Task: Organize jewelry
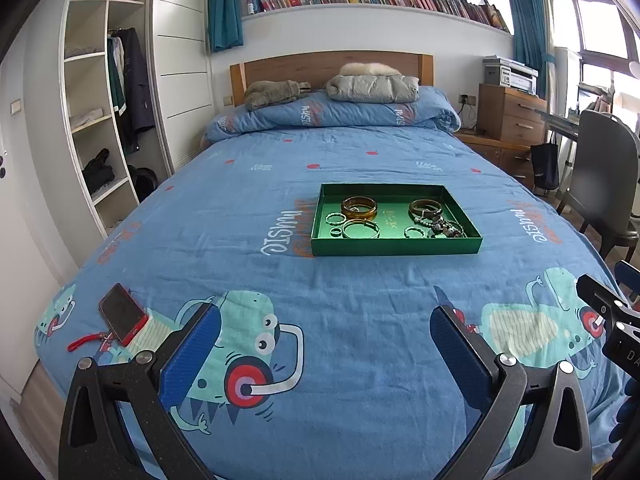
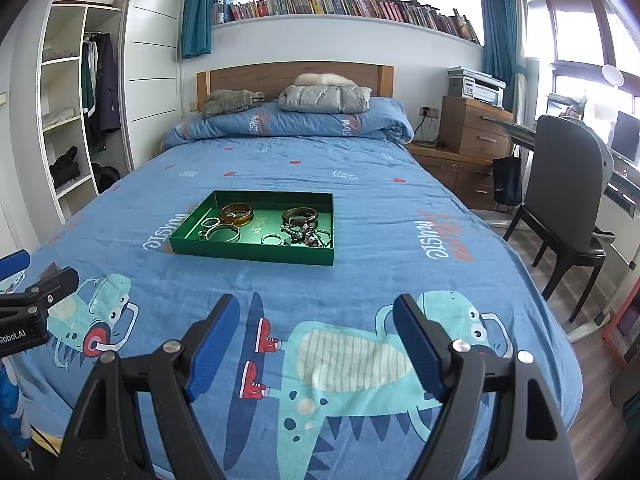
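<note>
A green tray point(image 1: 396, 247) lies on the blue bed, also in the right wrist view point(image 2: 248, 251). In it are an amber bangle point(image 1: 359, 207), a thin silver bangle point(image 1: 361, 229), several small rings point(image 1: 333, 219), a brown bangle point(image 1: 425, 208) and a heap of beaded bracelets point(image 1: 446, 229). The same pieces show in the right wrist view: amber bangle point(image 2: 236, 213), beaded heap point(image 2: 306, 235). My left gripper point(image 1: 326, 314) is open and empty, near the foot of the bed, well short of the tray. My right gripper point(image 2: 316, 304) is open and empty, also short of the tray.
A red phone point(image 1: 122, 318) with a red strap lies at the bed's front left. Folded quilt and grey jacket point(image 1: 372, 87) sit at the headboard. A wardrobe stands left; a wooden drawer unit point(image 2: 474, 126) and a chair point(image 2: 568, 200) stand right.
</note>
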Motion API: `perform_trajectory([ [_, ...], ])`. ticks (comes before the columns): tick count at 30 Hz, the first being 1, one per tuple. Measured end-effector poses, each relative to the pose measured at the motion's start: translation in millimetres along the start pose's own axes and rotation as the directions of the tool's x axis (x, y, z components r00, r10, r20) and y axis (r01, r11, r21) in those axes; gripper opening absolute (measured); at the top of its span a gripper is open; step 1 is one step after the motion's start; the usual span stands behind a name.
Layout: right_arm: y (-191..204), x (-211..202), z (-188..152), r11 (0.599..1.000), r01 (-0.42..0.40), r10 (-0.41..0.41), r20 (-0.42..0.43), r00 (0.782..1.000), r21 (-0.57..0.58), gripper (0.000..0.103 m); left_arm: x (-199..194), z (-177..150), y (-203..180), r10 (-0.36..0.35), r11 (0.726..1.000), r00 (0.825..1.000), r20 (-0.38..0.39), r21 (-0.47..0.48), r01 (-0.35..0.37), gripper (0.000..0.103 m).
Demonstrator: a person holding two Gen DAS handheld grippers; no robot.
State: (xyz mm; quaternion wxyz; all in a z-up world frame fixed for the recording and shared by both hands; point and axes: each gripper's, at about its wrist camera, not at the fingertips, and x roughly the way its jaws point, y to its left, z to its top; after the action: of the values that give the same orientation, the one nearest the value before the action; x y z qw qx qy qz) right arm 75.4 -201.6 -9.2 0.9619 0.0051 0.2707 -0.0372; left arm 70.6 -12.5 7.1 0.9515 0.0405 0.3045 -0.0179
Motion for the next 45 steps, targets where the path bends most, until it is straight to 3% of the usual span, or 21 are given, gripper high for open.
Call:
perform_trajectory([
  [45,11,-20,2,1.000,0.001,-0.001,0.023,1.000,-0.015,0.078,-23,1,3,-0.025,1.000,0.999,0.031,-0.012,0.026,0.103],
])
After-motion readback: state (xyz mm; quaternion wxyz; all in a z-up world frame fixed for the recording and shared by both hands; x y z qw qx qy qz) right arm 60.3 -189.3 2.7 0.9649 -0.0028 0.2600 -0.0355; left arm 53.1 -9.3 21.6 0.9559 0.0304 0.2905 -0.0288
